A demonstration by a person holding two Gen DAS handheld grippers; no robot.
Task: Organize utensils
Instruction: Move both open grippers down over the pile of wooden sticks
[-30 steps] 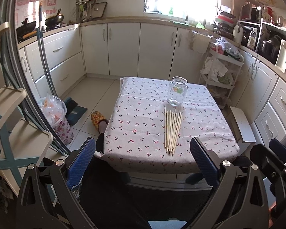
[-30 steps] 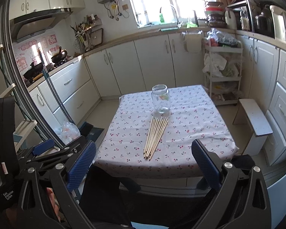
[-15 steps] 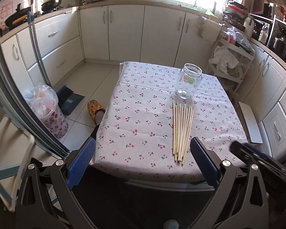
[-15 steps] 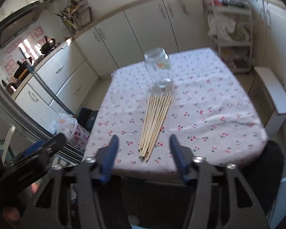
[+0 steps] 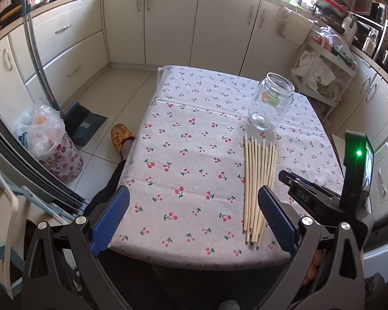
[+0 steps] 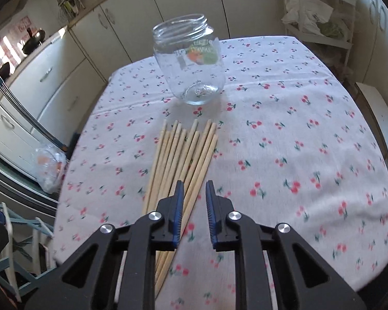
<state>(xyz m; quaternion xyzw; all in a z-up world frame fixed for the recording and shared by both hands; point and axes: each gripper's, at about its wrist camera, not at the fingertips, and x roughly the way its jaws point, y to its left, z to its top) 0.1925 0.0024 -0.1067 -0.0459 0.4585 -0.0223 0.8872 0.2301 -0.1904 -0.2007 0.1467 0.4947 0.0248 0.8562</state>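
Note:
Several pale wooden chopsticks (image 5: 257,183) lie side by side on the cherry-print tablecloth (image 5: 188,155), pointing at an empty upright glass jar (image 5: 270,102) behind them. My left gripper (image 5: 194,214) is wide open and empty over the table's near edge, left of the chopsticks. My right gripper (image 6: 194,193) hovers just above the near part of the chopsticks (image 6: 183,157), its jaws narrowed to a small gap with nothing between them. The jar (image 6: 191,59) stands beyond. The right gripper's body shows at the right of the left wrist view (image 5: 323,201).
White kitchen cabinets (image 5: 168,20) ring the room. A floral bin with a plastic bag (image 5: 49,139) and a dustpan (image 5: 85,121) stand on the floor left of the table. A wire shelf cart (image 5: 326,62) and a white stool (image 6: 382,126) are on the right.
Both grippers moved forward and down toward the table. The right gripper's jaws narrowed from wide open to a small gap and came over the chopsticks.

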